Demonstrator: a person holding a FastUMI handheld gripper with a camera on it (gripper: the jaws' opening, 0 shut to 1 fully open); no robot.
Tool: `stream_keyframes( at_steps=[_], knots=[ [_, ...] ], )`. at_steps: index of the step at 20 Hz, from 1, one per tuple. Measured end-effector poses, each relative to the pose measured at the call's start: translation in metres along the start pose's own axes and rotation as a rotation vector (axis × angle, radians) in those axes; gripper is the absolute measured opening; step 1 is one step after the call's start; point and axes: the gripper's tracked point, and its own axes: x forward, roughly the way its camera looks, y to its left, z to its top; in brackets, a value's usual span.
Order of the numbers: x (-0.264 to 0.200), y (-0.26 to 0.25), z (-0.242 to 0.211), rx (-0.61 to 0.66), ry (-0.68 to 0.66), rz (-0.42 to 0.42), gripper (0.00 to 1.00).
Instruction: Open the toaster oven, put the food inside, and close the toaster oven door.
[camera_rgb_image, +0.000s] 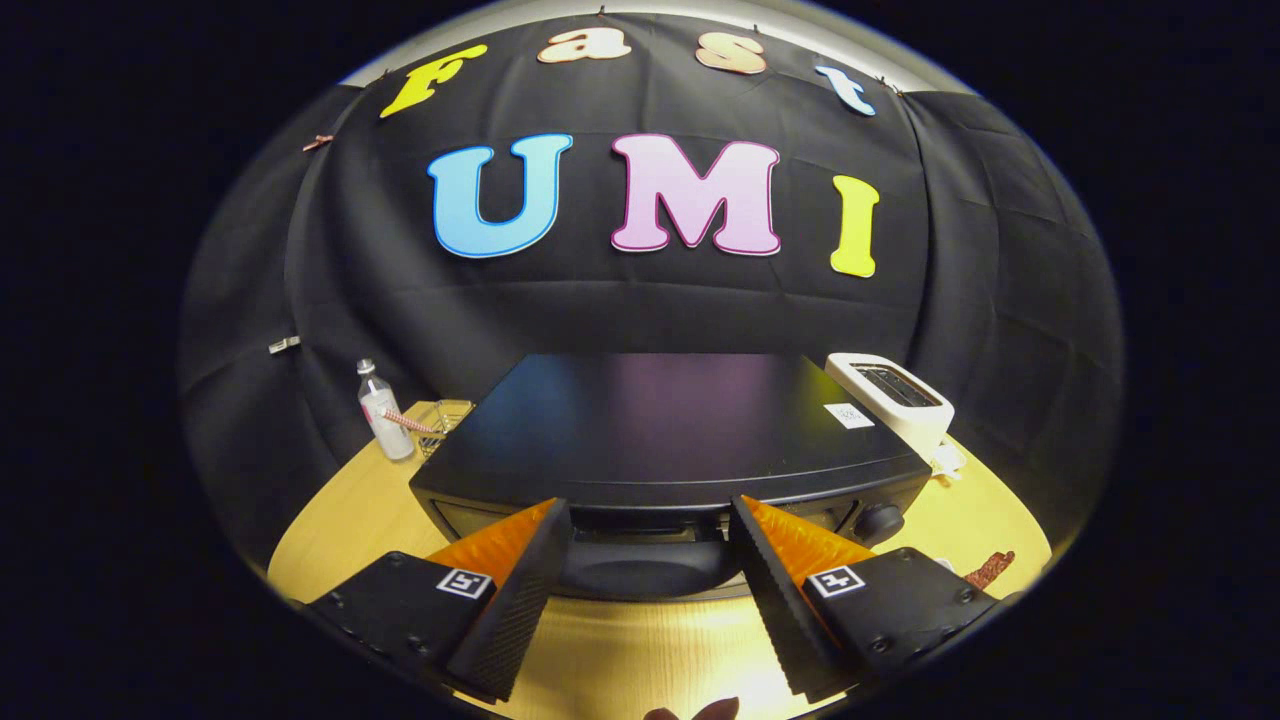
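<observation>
Gripper view: one gripper spread wide, gripping nothing, two fingers framing the front of one black toaster oven, door shut, mid-table. One bottle near the table's far left edge; one white toaster at the far right edge. One small reddish-brown item on the right edge, unidentifiable.

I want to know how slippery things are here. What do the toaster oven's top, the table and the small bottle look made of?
Toaster oven: its top looks like smooth black painted metal, semi-gloss, since it mirrors faint colours. Table: pale wood or wood-look laminate, with visible grain and a soft sheen. Bottle: clear, probably plastic, though glass cannot be ruled out. The open gripper has textured black finger pads, likely rubber.
</observation>
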Motion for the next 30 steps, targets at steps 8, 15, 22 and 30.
stream_keyframes(
  at_steps=[8,15,22,30],
  knots=[
    [-0.012,0.0,-0.007,-0.016,0.009,0.014,0.98],
    [-0.046,-0.001,-0.035,0.008,0.037,0.019,0.98],
    [-0.073,-0.002,-0.071,0.01,0.091,0.005,0.98],
    [-0.093,-0.003,-0.156,-0.027,0.318,0.012,0.98]
  ],
)
